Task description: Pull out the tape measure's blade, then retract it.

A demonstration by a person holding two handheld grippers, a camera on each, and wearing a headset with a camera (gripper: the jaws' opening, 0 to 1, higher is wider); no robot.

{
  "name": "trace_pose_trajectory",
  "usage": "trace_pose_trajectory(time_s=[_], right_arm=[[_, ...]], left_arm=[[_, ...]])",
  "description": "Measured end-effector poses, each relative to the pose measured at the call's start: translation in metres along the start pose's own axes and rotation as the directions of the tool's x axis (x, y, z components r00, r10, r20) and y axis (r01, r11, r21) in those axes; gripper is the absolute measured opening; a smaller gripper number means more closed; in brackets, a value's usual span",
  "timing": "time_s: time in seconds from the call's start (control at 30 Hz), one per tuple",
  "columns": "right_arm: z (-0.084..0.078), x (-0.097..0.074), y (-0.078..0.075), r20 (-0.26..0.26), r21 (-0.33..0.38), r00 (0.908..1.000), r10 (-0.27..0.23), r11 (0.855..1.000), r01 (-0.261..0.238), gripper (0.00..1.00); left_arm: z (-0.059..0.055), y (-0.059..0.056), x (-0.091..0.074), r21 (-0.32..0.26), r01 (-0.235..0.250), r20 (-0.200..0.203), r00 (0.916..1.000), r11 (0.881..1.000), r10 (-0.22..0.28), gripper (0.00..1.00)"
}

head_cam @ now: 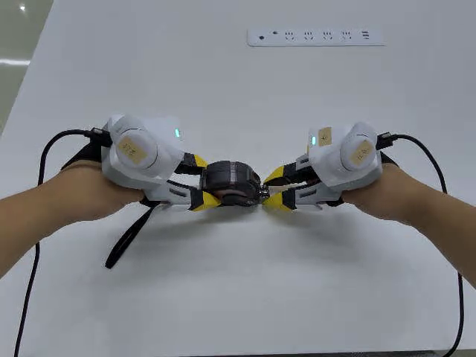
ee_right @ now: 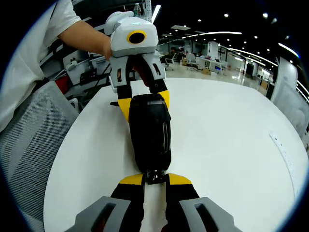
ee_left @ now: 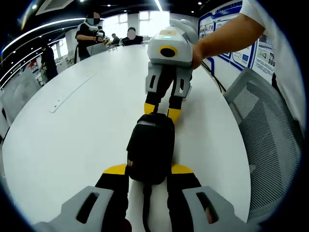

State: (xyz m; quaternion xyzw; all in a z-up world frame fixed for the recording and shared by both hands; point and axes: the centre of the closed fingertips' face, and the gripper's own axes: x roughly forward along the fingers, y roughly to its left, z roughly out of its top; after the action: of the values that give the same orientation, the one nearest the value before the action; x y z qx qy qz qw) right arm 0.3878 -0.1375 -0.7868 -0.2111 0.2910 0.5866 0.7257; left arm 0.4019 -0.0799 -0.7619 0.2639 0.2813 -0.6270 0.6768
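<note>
The tape measure is a black, rounded case. It sits near the middle of the tabletop, its long axis parallel to the near edge and its blade mouth pointing right. The left gripper is clamped across the case's left end, jaws partly apart. The right gripper, jaws nearly together, pinches the hook, which sits against the case.

Tabletop: open along near side. Obstacles: tape measure, centre; black strap, near-left; cables, both flanks; power strip, far edge, well apart.
</note>
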Motion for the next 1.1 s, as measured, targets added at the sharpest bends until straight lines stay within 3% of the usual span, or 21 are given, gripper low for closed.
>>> trace_pose_trajectory(time_s=[1.1], right_arm=[[-0.0030, 0.0049, -0.0026, -0.007, -0.025, 0.9999, -0.009, 1.000, 0.009, 0.08]], left_arm=[[-0.0004, -0.0001, 0.0007, 0.016, 0.007, 0.000, 1.0000, 1.000, -0.007, 0.23]])
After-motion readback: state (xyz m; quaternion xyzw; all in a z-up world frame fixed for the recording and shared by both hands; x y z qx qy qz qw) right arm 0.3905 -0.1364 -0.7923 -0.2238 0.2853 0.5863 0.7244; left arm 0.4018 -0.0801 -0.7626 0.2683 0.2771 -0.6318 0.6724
